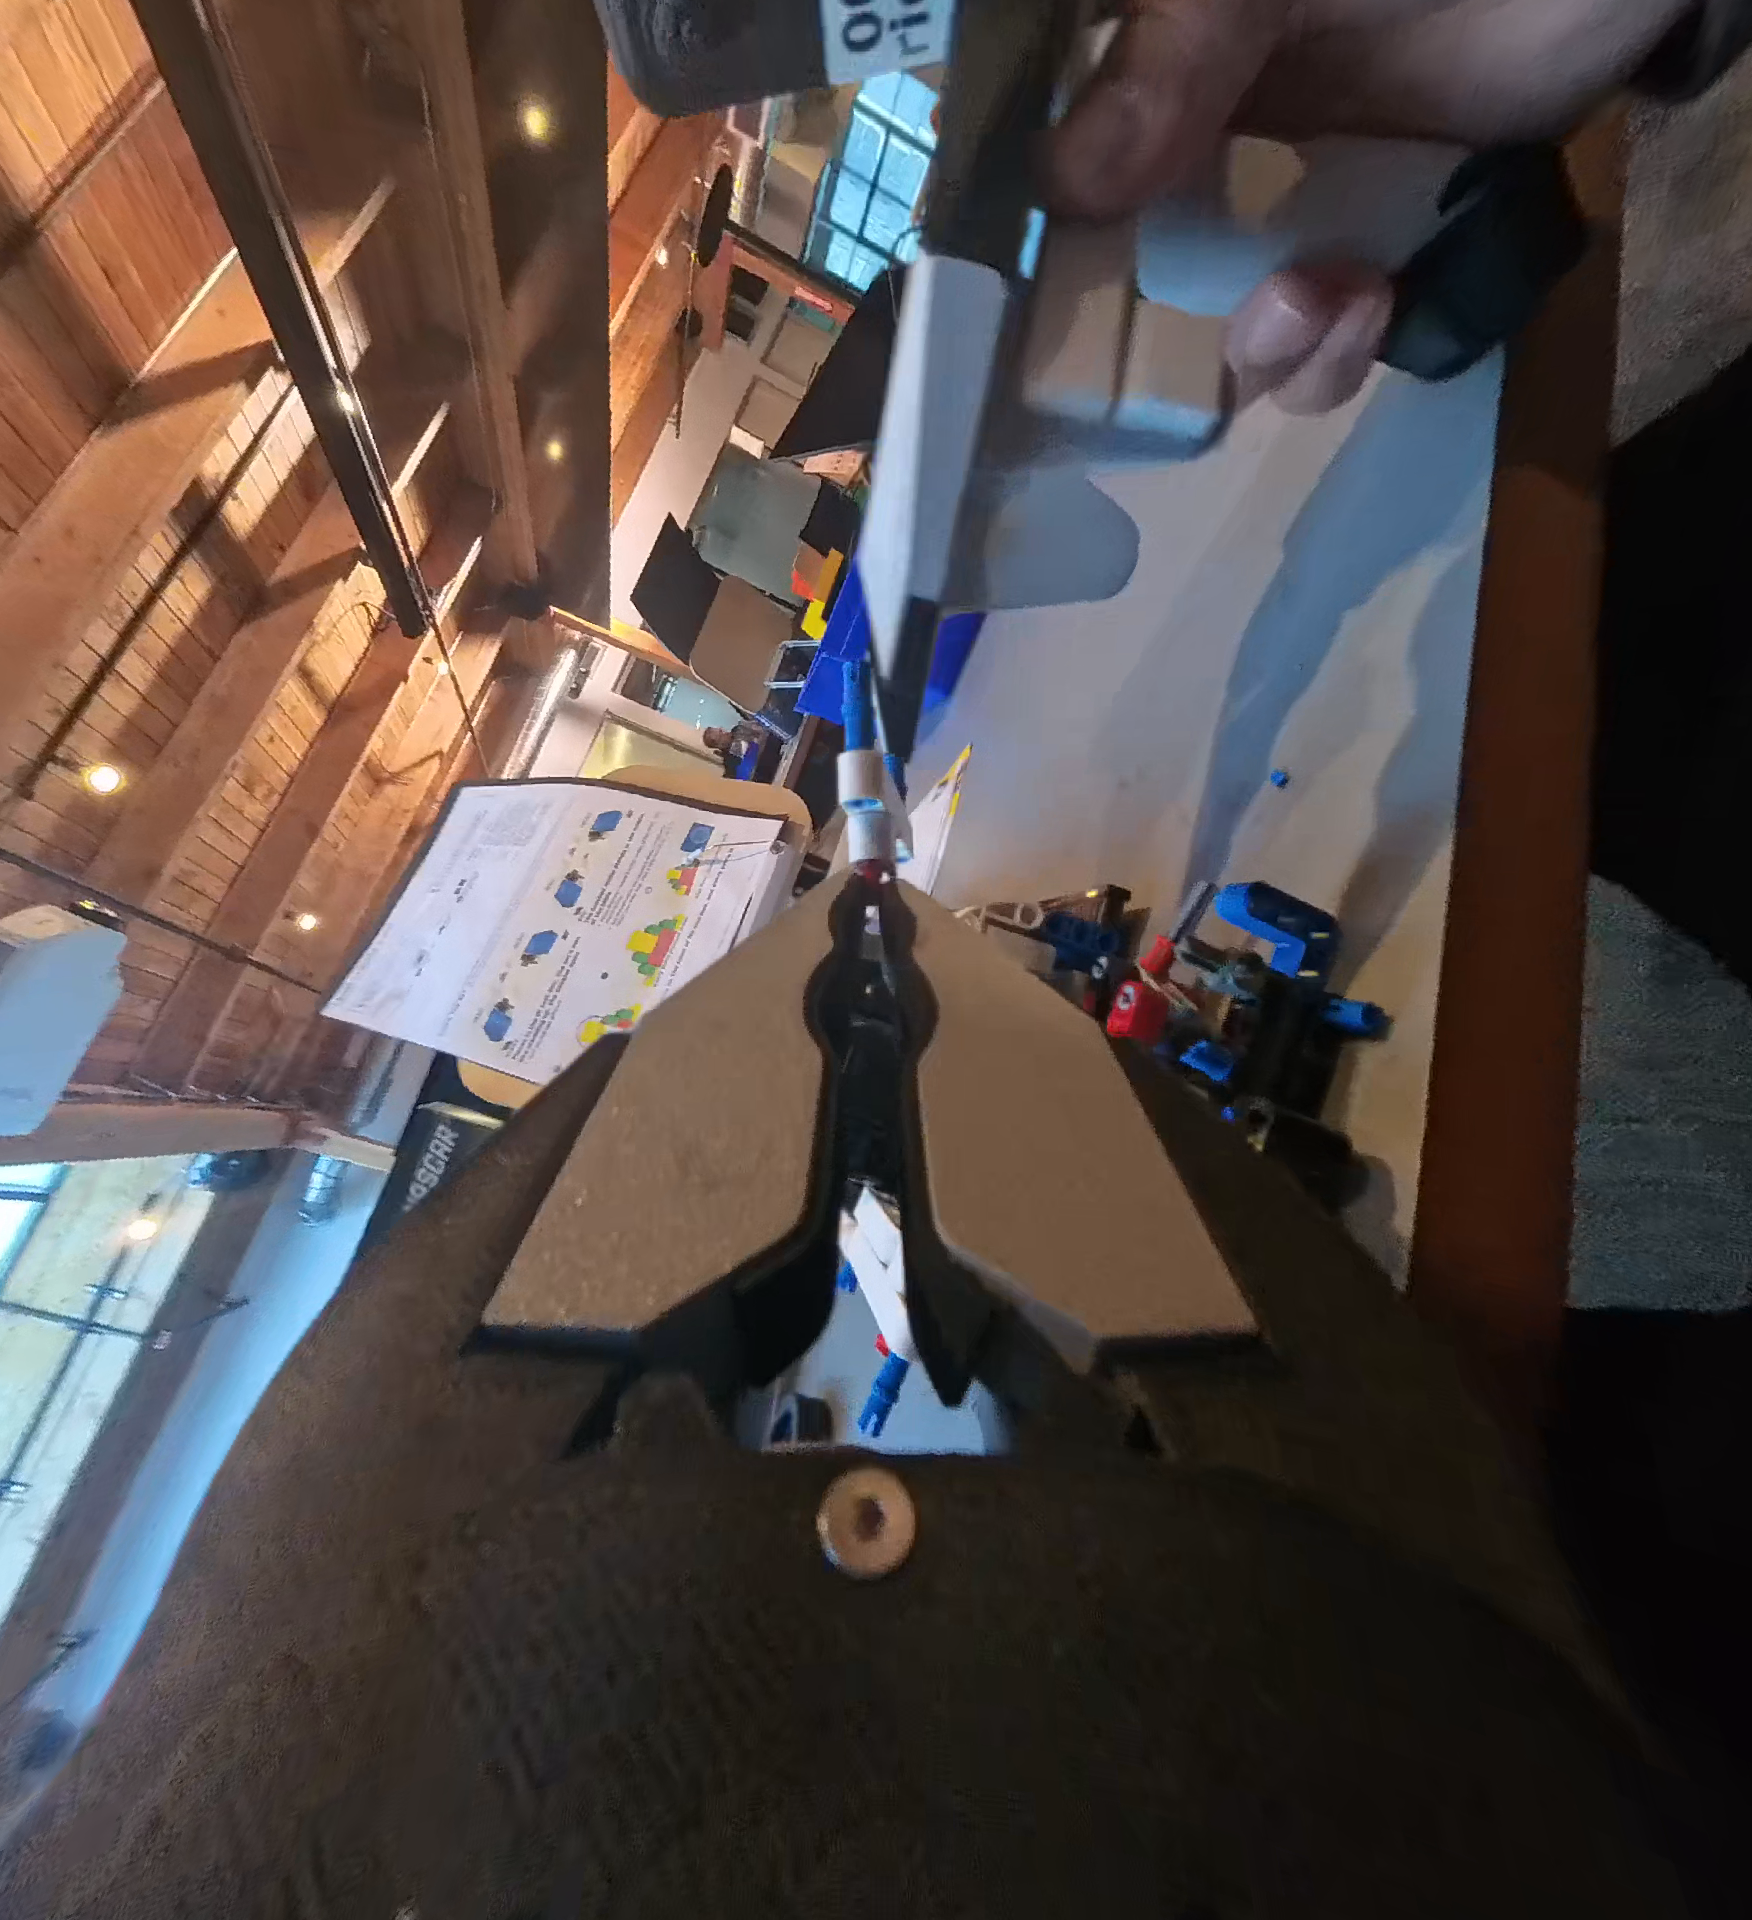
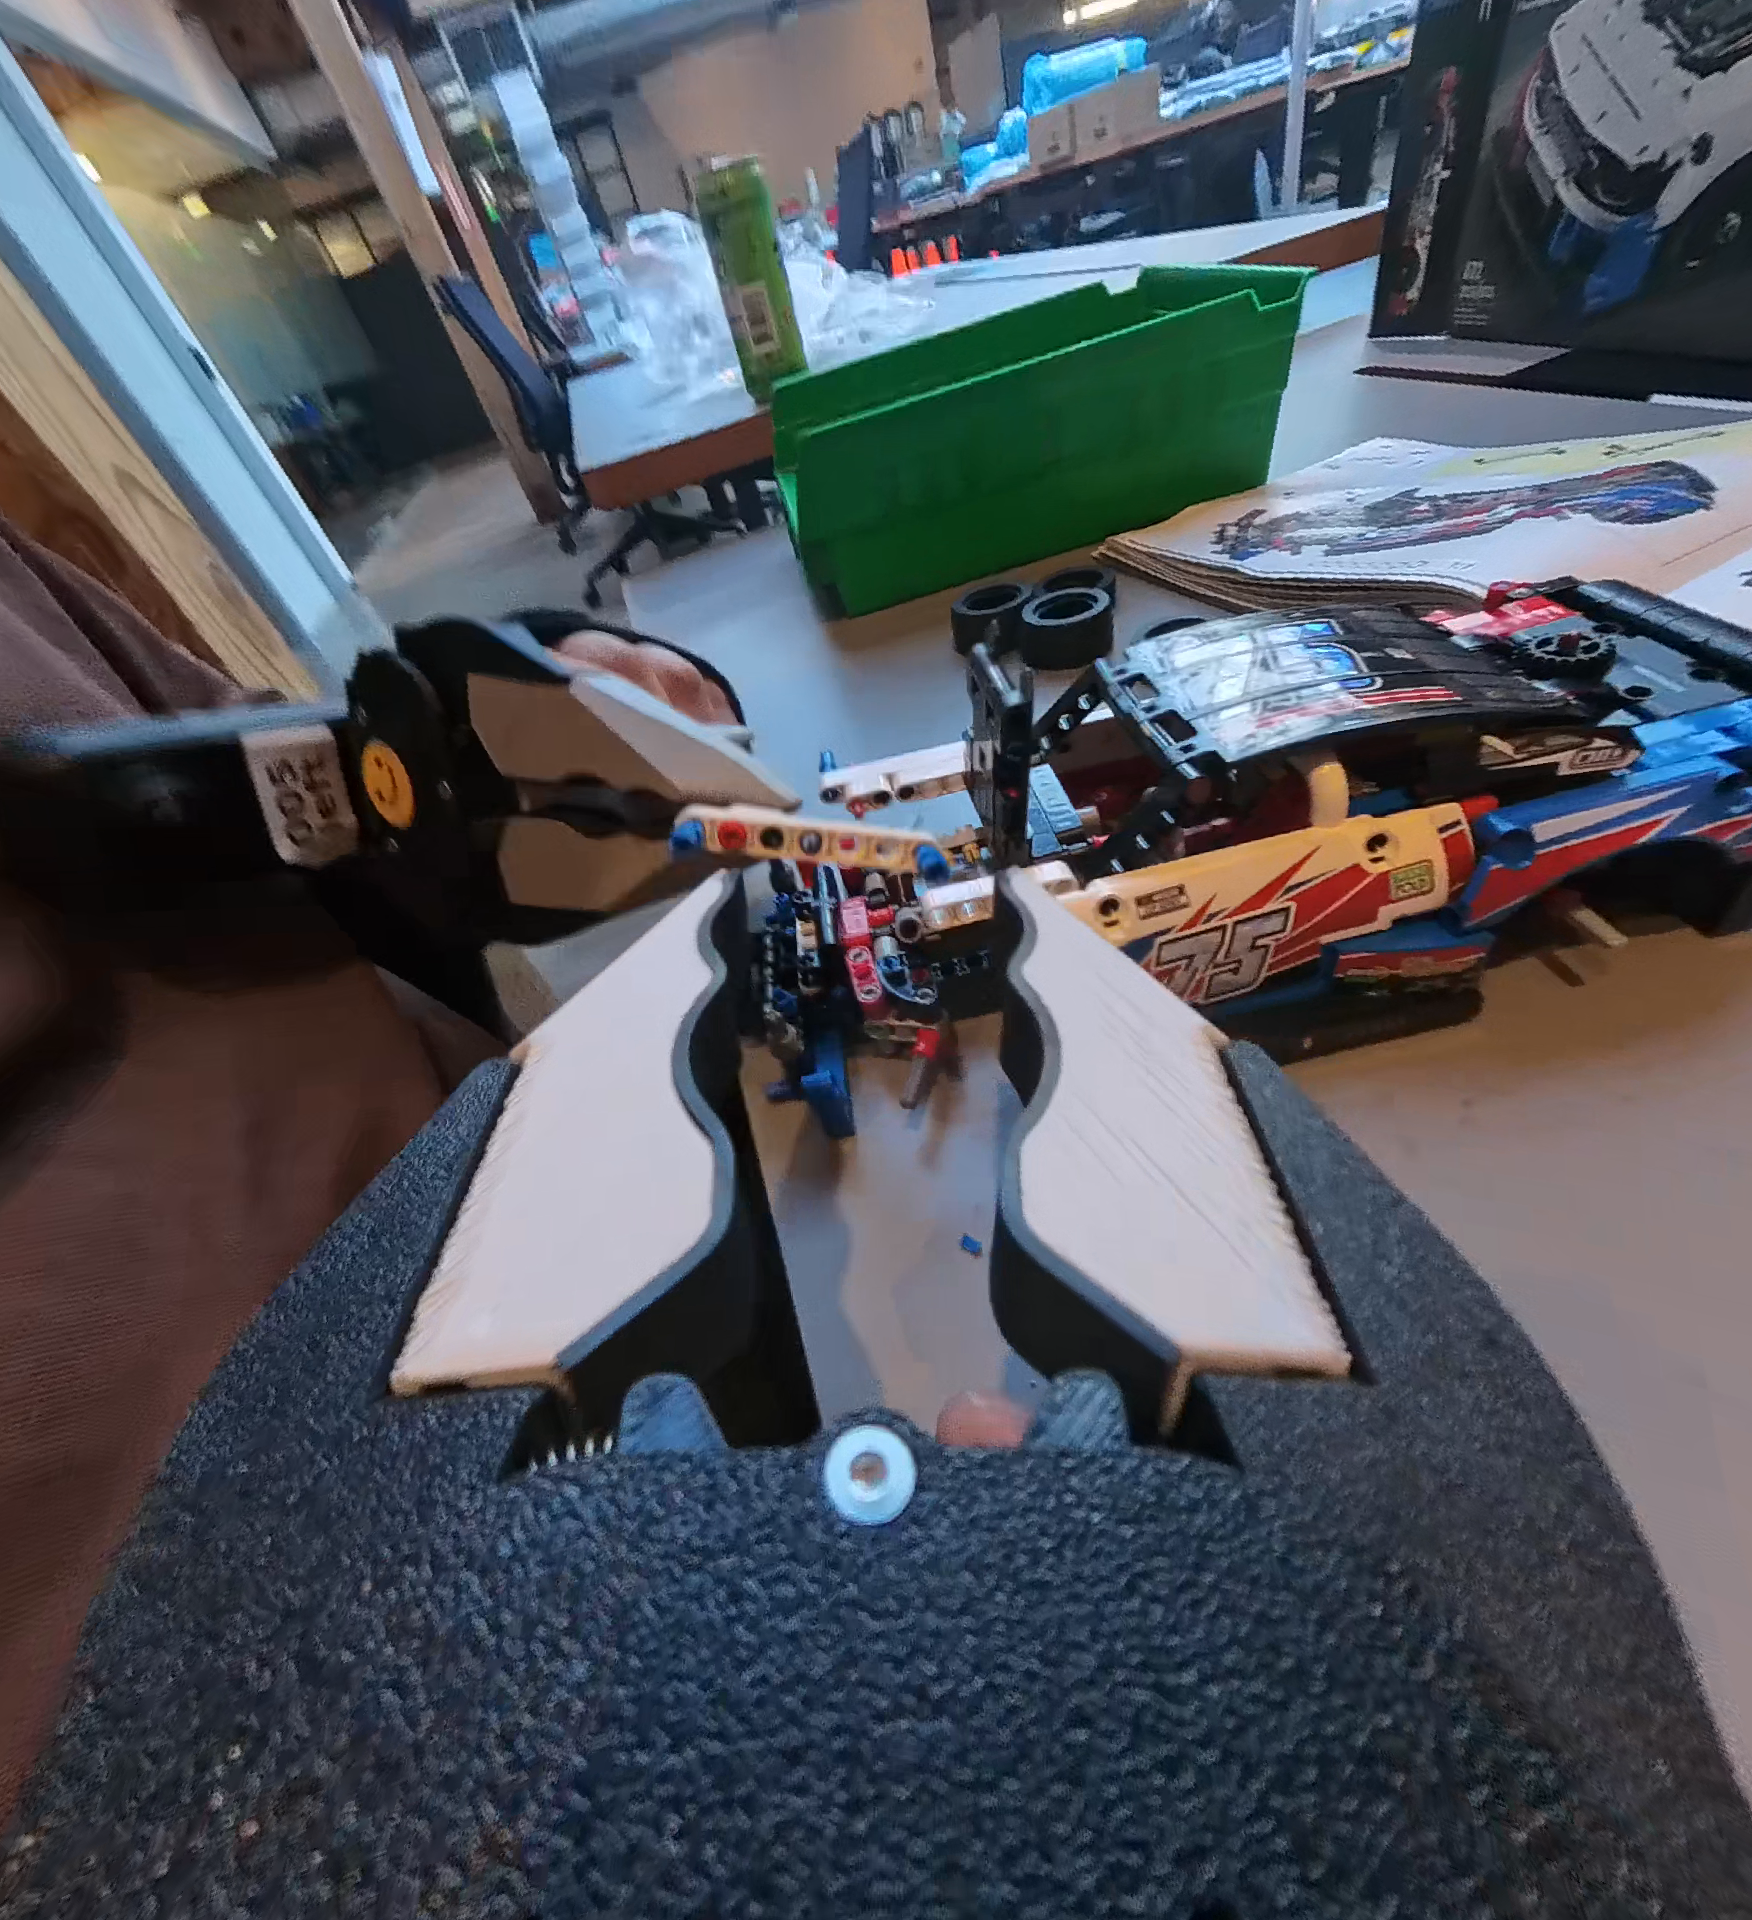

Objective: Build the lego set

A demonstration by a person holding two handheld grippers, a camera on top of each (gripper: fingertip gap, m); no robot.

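Observation:
My left gripper (image 1: 872,883) is shut on a white lego beam (image 1: 867,821) with blue pins at its ends. The beam sticks out past the fingertips. In the right wrist view the left gripper (image 2: 752,831) holds the beam (image 2: 810,840) level, just above the open front end of the lego race car (image 2: 1371,831). The car is blue, white and red and stands on the table. My right gripper (image 2: 867,894) is open and empty, with its fingers on either side of the car's exposed front mechanism (image 2: 851,966). It shows blurred in the left wrist view (image 1: 997,561), held by a hand.
A green bin (image 2: 1038,436) stands behind the car, with black tires (image 2: 1038,613) beside it. An open instruction booklet (image 2: 1474,509) and the set's box (image 2: 1630,156) lie at the right. A tiny blue piece (image 2: 971,1244) lies on the table. A green can (image 2: 747,270) stands far back. My left and right fingertips are right by each other.

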